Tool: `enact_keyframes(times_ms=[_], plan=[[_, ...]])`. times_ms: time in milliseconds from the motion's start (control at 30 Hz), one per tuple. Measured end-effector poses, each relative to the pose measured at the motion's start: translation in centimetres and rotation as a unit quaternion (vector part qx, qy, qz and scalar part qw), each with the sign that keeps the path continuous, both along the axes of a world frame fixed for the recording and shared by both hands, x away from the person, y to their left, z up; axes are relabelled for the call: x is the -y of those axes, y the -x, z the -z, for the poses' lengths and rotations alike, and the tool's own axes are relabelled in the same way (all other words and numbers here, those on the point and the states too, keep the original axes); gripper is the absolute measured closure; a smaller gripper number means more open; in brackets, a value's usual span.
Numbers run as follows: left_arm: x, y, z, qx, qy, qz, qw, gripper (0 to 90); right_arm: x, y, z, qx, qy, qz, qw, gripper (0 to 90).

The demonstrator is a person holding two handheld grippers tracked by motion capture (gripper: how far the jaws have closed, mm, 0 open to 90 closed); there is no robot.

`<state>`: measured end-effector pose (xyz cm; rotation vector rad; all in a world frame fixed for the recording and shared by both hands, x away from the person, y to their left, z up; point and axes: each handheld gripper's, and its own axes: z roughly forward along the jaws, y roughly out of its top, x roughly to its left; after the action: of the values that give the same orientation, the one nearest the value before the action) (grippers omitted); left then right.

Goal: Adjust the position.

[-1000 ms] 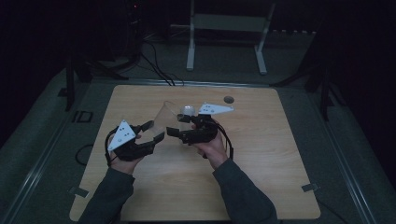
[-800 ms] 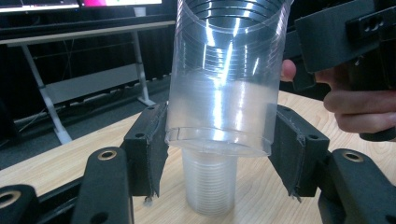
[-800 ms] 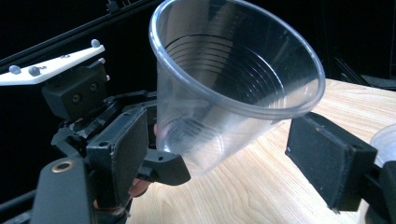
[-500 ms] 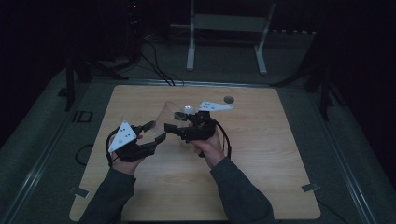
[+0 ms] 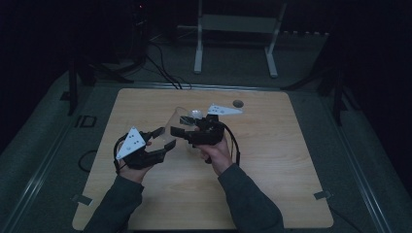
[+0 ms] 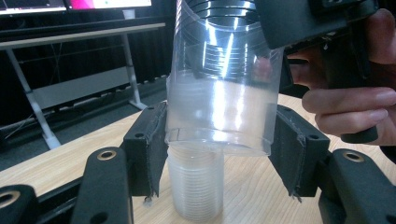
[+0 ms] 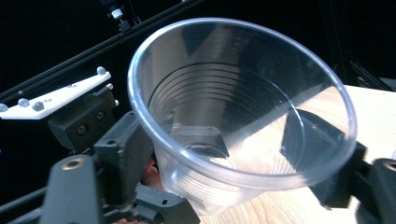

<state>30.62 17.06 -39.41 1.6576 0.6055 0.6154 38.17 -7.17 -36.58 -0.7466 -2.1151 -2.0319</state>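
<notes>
- Clear plastic cups are seen centre frame in the left gripper view, one nested in another, clamped between the pads of the left gripper.
- In the high view, both grippers are met mid-table, above the wood.
- The right gripper is set about the top cup's rim; its jaws have just been closing, cup between them; pad contact cannot be told.
</notes>
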Motion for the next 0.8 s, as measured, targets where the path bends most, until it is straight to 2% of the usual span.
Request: enact_keyframes(times_ms=[433, 733, 800], plan=[[0.05, -0.06, 0.04, -0.004, 0.002, 0.005, 1.0, 39.3, 0.04, 0.06, -0.06, 0.007, 0.0, 0.004, 1.0, 31.5], [0.03, -0.2, -0.1, -0.012, -0.001, 0.011, 0.9999, 30.6, 0.29, 0.07, -0.12, 0.015, 0.01, 0.013, 0.9998, 32.3], [-0.01, -0.27, -0.23, -0.019, -0.006, 0.016, 0.9997, 30.0, 0.37, 0.07, -0.14, 0.016, 0.011, 0.013, 0.9997, 32.3]])
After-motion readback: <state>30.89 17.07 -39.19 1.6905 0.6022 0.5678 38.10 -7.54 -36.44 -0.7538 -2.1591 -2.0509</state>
